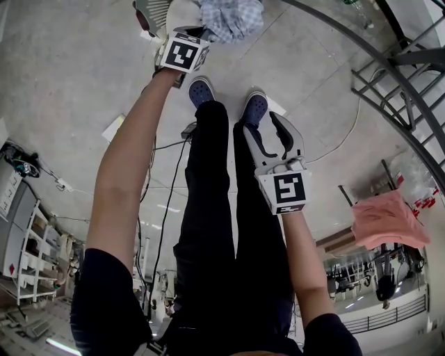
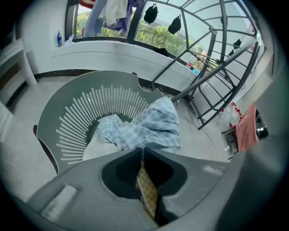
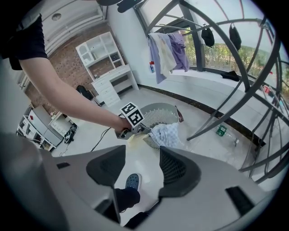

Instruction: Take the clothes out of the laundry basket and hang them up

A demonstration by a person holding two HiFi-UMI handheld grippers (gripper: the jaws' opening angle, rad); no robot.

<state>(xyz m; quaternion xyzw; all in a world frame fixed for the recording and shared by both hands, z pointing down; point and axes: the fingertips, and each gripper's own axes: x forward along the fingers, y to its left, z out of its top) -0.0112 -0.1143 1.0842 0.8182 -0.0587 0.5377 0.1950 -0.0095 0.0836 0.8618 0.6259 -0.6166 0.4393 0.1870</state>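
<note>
Head view: left hand-held gripper (image 1: 197, 31) reaches down to laundry basket (image 1: 154, 12), at blue checked shirt (image 1: 233, 17).
Left gripper view: jaws pressed together, pinching shirt fold; shirt drapes over basket rim.
Right gripper view: right hand-held gripper (image 3: 142, 167) spread, empty, with shoe (image 3: 132, 181) below.

Black trousers (image 1: 208, 208), blue shoes (image 1: 201, 90) with holes, dark short sleeves (image 1: 104, 292). The left tool (image 2: 142, 151) and right tool (image 3: 142, 164) are grey with black-and-white cubes (image 1: 184, 54).

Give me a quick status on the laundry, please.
Left claw shut on checked shirt at basket rim. Right claw open, empty. Drying rack bars close beside basket.
</note>
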